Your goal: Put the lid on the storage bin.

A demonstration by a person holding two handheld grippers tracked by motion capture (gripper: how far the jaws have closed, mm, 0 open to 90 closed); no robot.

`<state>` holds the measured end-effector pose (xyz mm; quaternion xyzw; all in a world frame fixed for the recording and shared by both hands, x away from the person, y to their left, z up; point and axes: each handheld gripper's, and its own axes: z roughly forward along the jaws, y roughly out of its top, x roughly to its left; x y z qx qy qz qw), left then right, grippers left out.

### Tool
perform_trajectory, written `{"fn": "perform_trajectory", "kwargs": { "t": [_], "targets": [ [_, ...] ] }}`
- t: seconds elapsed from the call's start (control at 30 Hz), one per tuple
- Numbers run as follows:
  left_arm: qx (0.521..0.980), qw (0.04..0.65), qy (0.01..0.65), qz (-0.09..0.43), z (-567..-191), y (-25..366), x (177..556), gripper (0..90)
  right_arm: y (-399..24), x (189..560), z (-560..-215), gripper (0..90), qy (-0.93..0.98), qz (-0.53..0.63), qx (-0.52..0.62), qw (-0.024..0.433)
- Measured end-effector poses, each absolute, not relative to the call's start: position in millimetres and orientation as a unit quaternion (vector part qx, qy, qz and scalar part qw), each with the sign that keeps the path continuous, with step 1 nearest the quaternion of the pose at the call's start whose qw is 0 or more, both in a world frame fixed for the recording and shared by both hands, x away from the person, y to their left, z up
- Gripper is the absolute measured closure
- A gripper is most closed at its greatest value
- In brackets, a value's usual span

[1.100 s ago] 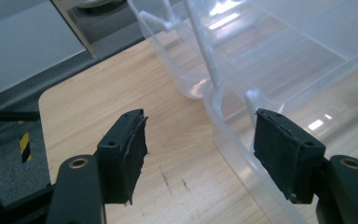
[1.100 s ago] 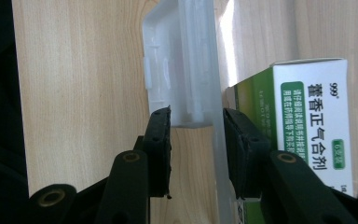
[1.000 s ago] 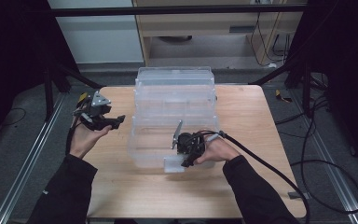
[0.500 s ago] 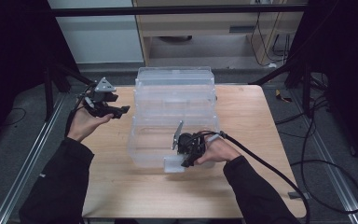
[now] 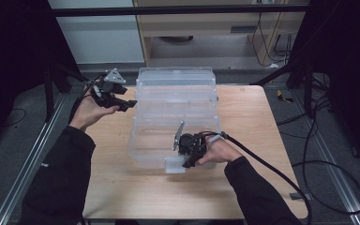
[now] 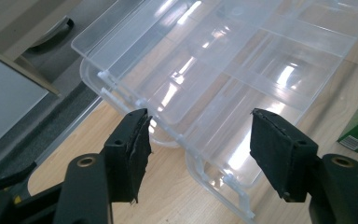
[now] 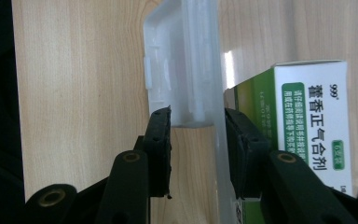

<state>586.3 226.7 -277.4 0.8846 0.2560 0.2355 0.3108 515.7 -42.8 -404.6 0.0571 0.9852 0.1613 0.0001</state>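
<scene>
Pale wood grain runs across the surface point(image 5: 262, 122), which stands among dark frames and a grey floor with loose cables. At the far left, the left hand point(image 5: 86, 110) is raised beside the box with its wrist cocked, and the left tongs point(image 5: 127, 105) point toward the clear plastic organiser box point(image 5: 176, 101). Their jaws stand apart with nothing between them, and they have just been closing a little. The left gripper view looks down between its black padded jaws at the box's ribbed, glossy compartments and the small hinge pins along its edge, plus a corner of green carton at the right edge. Further right, the right hand point(image 5: 218, 152) lies low at the box's near wall. The right tongs point(image 5: 191, 161) straddle the white latch tab point(image 7: 182, 70) and thin clear wall; whether the pads press it I cannot tell. The right gripper view also shows a green-and-white medicine carton point(image 7: 314, 121) inside the box, against that wall.
</scene>
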Motion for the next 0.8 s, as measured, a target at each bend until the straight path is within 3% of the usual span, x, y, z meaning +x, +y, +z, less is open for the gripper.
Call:
{"fn": "perform_trajectory", "kwargs": {
  "t": [0.8],
  "targets": [
    [0.932,0.229,0.165,0.229,-263.4,182.8,619.5,39.9,-43.1,516.0,-404.7,64.2,0.985,0.161,0.054,-0.001]
  ]
}}
